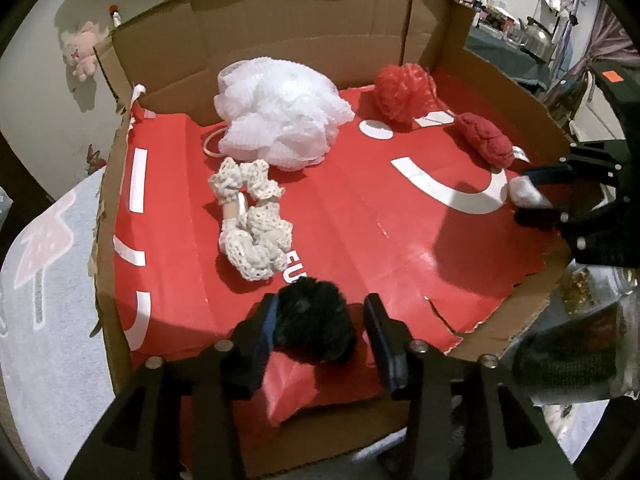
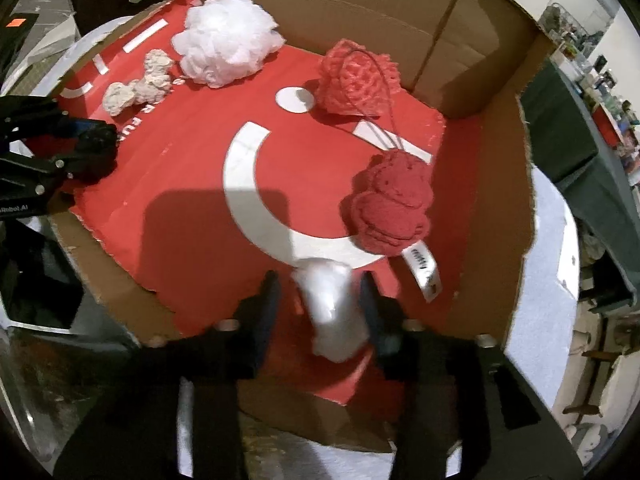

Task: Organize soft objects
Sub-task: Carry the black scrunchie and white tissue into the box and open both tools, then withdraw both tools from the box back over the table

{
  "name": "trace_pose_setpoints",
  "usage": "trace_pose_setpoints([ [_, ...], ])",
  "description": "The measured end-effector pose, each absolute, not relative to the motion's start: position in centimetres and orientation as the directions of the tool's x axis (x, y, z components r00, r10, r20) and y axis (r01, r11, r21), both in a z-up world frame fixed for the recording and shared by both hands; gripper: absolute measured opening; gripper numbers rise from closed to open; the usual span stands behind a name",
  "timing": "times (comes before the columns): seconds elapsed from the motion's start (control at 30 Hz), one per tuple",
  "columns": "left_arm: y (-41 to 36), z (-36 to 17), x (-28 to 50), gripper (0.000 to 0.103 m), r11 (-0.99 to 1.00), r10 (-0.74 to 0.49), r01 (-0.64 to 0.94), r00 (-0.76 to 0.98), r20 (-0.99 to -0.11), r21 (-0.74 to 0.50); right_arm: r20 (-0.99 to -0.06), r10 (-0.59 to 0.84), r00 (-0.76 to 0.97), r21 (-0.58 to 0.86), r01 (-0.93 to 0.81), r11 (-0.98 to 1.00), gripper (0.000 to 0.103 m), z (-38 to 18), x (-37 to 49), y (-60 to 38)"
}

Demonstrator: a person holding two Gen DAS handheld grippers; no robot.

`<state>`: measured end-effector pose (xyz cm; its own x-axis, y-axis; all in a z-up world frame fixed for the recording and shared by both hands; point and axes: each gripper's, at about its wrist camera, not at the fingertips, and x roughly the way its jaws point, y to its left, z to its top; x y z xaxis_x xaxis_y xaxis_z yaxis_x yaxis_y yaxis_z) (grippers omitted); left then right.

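A shallow cardboard box [image 1: 280,32] is lined with red printed paper [image 1: 340,216]. On the paper lie a white mesh puff [image 1: 280,120], a red mesh puff [image 1: 404,92], a dark red knitted piece [image 1: 486,142] and a cream lace scrunchie [image 1: 252,220]. My left gripper [image 1: 322,308] is open at the box's near edge. A black fluffy ball [image 1: 316,320] sits between its fingers, against the left one and clear of the right. My right gripper [image 2: 320,284] is open around a white soft lump [image 2: 332,308], which rests on the paper near the tagged dark red piece [image 2: 390,204].
The box walls [image 2: 400,8] stand tall at the back and sides and low at the front. A pink plush toy [image 1: 82,56] lies on the floor beyond the box. A pale rug [image 1: 40,260] lies under it. A green-covered table [image 2: 560,140] with clutter stands to the right.
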<state>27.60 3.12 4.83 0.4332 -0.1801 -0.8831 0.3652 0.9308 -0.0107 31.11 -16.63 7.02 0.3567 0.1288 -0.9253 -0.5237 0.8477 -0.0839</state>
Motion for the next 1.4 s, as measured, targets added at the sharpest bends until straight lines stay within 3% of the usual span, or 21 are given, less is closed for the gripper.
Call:
trace_pose_setpoints([
  [0.23, 3.1, 7.2, 25.6, 0.073, 0.924, -0.227, 0.38, 0.492, -0.84, -0.027, -0.896, 0.111, 0.43, -0.133, -0.498, 0.857, 0.064, 9.2, 30.1, -16.4],
  [0.4, 2.9, 9.8, 23.3, 0.082, 0.927, -0.257, 0.372, 0.556, -0.791, -0.04, -0.869, 0.111, 0.481, -0.145, -0.465, 0.873, 0.066, 11.5, 28.6, -17.5],
  [0.8, 2.4, 16.2, 13.7, 0.102, 0.948, -0.275, 0.319, 0.777, -0.565, -0.023, -0.717, 0.234, 0.657, -0.075, -0.407, 0.91, 0.081, 18.6, 19.6, -18.8],
  [1.03, 1.4, 17.0, 8.0, 0.103, 0.958, -0.254, 0.288, 0.854, -0.454, 0.006, -0.622, 0.275, 0.733, -0.038, -0.379, 0.925, 0.084, 19.1, 12.9, -19.1],
  [1.4, -0.2, 12.6, 3.9, 0.103, 0.963, -0.255, 0.269, 0.856, -0.449, -0.035, -0.569, 0.23, 0.789, 0.041, -0.252, 0.967, 0.085, 13.9, 7.1, -21.0],
])
